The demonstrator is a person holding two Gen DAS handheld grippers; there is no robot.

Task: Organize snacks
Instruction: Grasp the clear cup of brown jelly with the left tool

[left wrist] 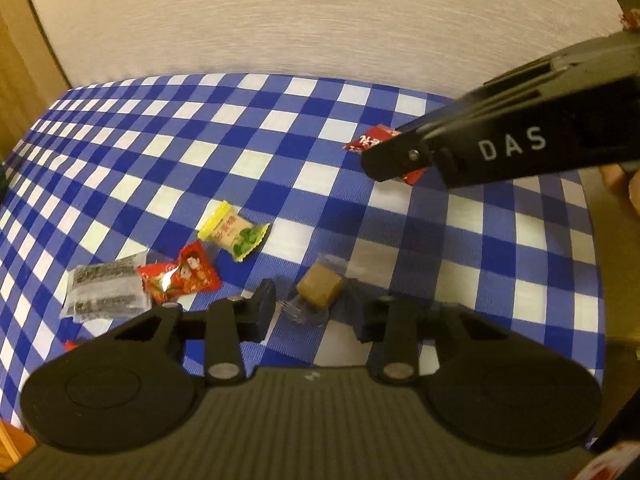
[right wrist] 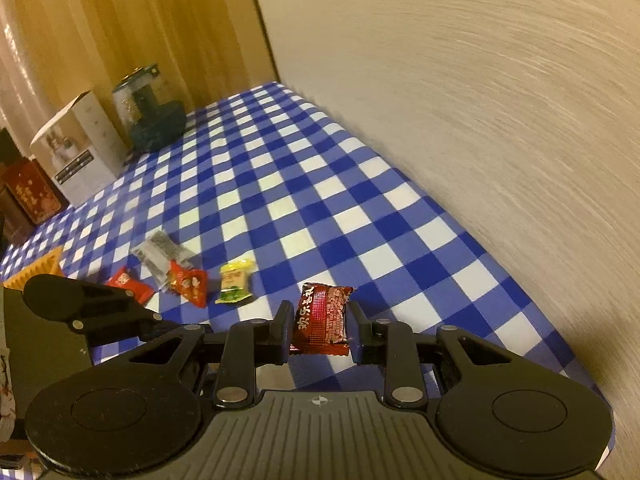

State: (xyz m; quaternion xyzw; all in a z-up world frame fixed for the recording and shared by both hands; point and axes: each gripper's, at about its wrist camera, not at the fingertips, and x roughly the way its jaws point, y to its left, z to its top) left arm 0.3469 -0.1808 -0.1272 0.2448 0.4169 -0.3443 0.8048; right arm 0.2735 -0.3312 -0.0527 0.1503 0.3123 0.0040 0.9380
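The dark red snack packet [right wrist: 321,320], light and crinkly, sits between the right gripper [right wrist: 320,330] jaws, apparently grasped at its sides, right of the yellow packet [right wrist: 235,282]. The left gripper [left wrist: 312,316] jaws are released around a brown candy [left wrist: 320,289].

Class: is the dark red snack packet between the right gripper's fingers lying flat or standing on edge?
Standing on edge. The dark red packet sits upright between the right gripper fingers, its printed face toward the camera.

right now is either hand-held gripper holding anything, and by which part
The right hand-held gripper flanks the dark red snack packet by its long sides; actual contact is unclear. The left hand-held gripper holds nothing.
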